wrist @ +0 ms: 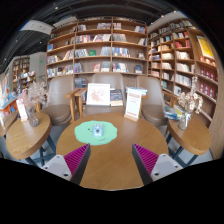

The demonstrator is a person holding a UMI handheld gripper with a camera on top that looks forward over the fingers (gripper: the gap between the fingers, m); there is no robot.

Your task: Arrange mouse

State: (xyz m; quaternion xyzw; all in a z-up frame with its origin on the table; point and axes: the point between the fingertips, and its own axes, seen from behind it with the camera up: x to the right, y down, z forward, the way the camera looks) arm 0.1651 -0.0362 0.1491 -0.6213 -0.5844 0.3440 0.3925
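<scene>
A round wooden table (110, 165) lies ahead of me. On it, beyond my fingers, is a teal-green mouse mat (96, 131) with a small dark mark at its middle; I cannot tell whether a mouse lies on it. My gripper (111, 158) is open and empty, its two fingers with magenta pads (146, 157) spread wide above the bare tabletop on the near side of the mat.
A sign stand (133, 103) and displayed books (98, 95) stand at the table's far side. Wooden chairs (188, 128) and a small table (22, 132) flank it. Bookshelves (100, 50) fill the far wall.
</scene>
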